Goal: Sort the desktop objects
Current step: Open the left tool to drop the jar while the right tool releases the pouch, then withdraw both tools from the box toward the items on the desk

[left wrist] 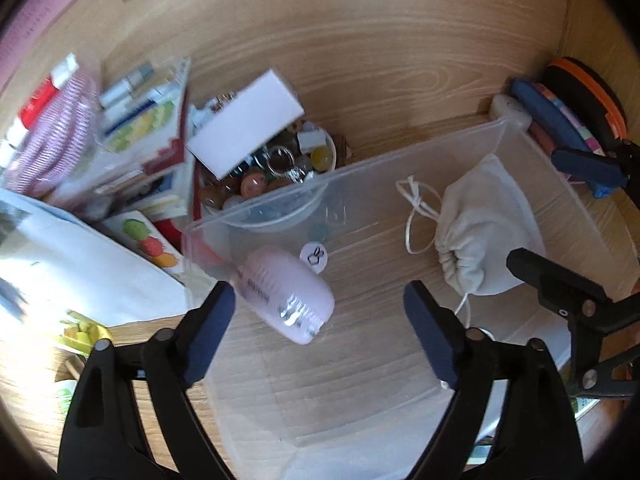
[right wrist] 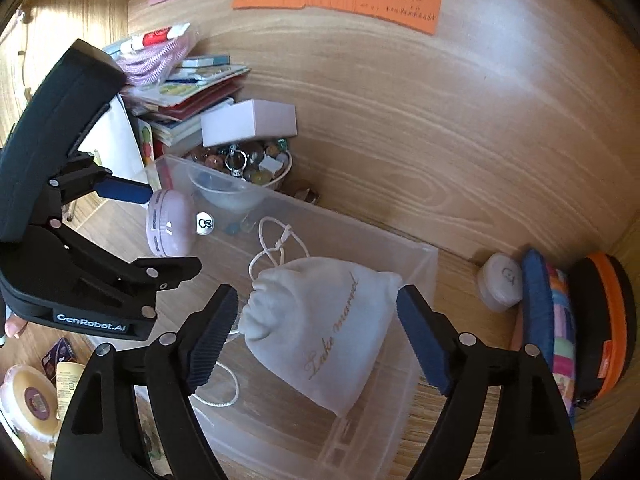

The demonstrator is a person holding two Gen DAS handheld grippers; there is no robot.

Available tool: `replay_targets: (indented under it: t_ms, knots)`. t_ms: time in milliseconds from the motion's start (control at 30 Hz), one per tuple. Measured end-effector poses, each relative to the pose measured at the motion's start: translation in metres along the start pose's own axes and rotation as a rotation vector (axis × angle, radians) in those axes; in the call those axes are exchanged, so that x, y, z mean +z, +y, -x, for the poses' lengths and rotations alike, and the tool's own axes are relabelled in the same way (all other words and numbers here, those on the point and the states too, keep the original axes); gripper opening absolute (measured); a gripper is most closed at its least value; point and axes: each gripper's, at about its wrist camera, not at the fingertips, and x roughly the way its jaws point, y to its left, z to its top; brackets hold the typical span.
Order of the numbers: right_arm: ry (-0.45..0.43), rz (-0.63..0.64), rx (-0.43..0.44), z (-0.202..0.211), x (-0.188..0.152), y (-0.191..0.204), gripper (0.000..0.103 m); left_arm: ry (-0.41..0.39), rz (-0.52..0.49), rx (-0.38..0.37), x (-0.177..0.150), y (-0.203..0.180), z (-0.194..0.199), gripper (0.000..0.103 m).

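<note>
A clear plastic bin (left wrist: 420, 148) (right wrist: 424, 264) stands on the wooden desk. In it lie a pink round case (left wrist: 286, 294) (right wrist: 170, 222) at the left wall and a white drawstring pouch (left wrist: 476, 236) (right wrist: 320, 320). My left gripper (left wrist: 320, 332) is open over the bin, the pink case between its fingertips and near the left one. My right gripper (right wrist: 316, 336) is open with its fingers on either side of the pouch, above it. The left gripper also shows in the right wrist view (right wrist: 160, 232), the right one in the left wrist view (left wrist: 560, 216).
A bowl of marbles and key rings (left wrist: 276, 172) (right wrist: 248, 164) with a white box (left wrist: 244, 120) on it stands behind the bin. Books and packets (left wrist: 136, 128) are stacked at the left. A small white jar (right wrist: 502, 280), a blue pouch (right wrist: 548, 320) and an orange-black case (right wrist: 604, 320) sit at the right.
</note>
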Motion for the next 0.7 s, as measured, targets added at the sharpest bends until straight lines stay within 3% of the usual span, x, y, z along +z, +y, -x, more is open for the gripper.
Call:
replay_targets:
  t_ms: [267, 700]
  knots:
    - [-0.025, -0.020, 0.001, 0.027, -0.002, -0.001, 0.080, -0.059, -0.004, 0.019, -0.005, 0.001, 0.033, 0.092]
    - [-0.130, -0.025, -0.014, 0.100, -0.016, 0.008, 0.084, -0.189, 0.013, 0.054, -0.043, -0.003, 0.109, 0.093]
